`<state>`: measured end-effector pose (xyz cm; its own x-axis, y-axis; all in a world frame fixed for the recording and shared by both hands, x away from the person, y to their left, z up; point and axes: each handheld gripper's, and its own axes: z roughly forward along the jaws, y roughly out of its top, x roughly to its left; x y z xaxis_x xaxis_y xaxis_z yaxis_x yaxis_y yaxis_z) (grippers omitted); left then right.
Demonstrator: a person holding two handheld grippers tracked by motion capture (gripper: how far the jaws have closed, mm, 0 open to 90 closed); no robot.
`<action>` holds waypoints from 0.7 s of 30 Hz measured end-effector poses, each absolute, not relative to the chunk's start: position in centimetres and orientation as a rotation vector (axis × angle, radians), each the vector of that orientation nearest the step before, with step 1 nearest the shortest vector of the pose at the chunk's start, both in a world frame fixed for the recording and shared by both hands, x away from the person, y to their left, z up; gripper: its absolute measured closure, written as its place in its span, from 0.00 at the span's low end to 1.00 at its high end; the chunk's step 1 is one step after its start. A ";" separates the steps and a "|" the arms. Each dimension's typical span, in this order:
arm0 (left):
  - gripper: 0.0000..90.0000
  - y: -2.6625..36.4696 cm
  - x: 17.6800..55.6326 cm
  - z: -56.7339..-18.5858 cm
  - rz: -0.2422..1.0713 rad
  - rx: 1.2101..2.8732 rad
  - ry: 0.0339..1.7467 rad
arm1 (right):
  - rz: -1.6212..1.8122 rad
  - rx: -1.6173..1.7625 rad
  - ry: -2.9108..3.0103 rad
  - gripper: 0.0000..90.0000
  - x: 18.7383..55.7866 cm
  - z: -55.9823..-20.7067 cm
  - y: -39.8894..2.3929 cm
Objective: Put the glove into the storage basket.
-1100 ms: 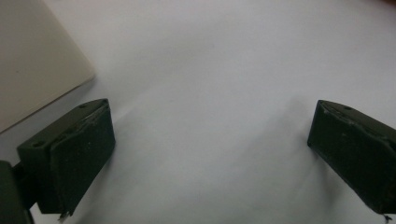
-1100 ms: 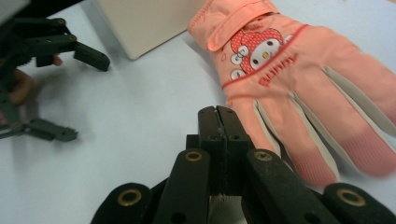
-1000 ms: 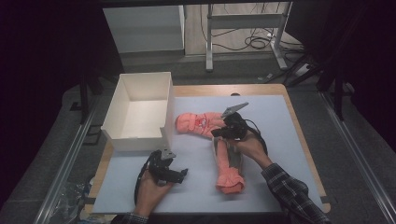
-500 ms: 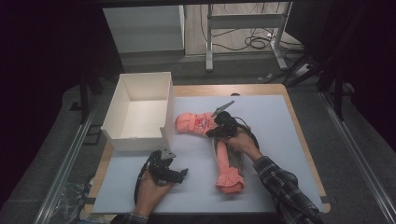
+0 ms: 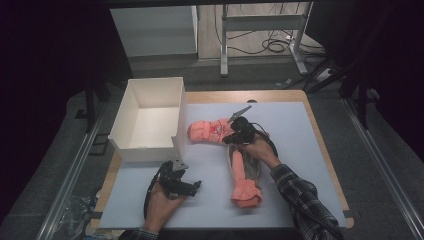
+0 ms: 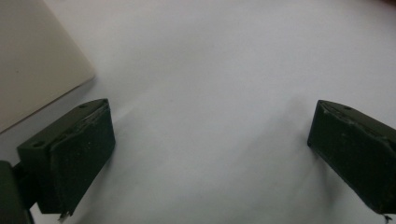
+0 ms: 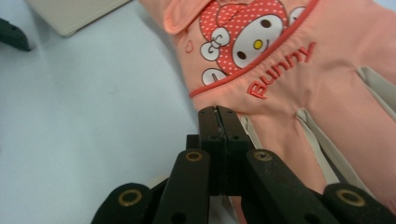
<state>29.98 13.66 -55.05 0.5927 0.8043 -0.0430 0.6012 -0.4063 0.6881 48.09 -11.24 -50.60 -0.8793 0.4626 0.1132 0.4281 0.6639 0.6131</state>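
Two pink gloves lie on the pale mat. One with a bunny picture point(image 5: 207, 131) point(image 7: 261, 60) lies crosswise beside the white box. The other point(image 5: 243, 180) lies lengthwise nearer the person. My right gripper point(image 5: 230, 136) point(image 7: 217, 112) is shut, and its tips touch the edge of the bunny glove where its fingers begin. I cannot see fabric between the jaws. My left gripper point(image 5: 194, 186) point(image 6: 210, 154) rests low on the mat near the box's front corner. It is wide open, with bare mat between its jaws.
A white open box point(image 5: 179, 112) point(image 6: 32, 60) stands at the mat's left, and no contents are visible inside. The mat point(image 5: 295, 125) covers a wooden table. Cables and metal frame legs are on the floor behind.
The right hand and gripper moved away from the person, off the lengthwise glove and up to the bunny glove. The left gripper stayed still.
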 end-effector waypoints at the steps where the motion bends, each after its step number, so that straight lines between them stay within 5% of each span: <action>1: 0.01 13.7 30.0 -55.0 0.389 2.148 1.108 | 1.017 0.762 2.812 0.99 48.2 -50.6 -11.3; 21: 0.01 13.7 30.0 -55.1 0.388 2.147 1.109 | 1.112 0.897 2.642 0.99 50.6 -49.4 -12.7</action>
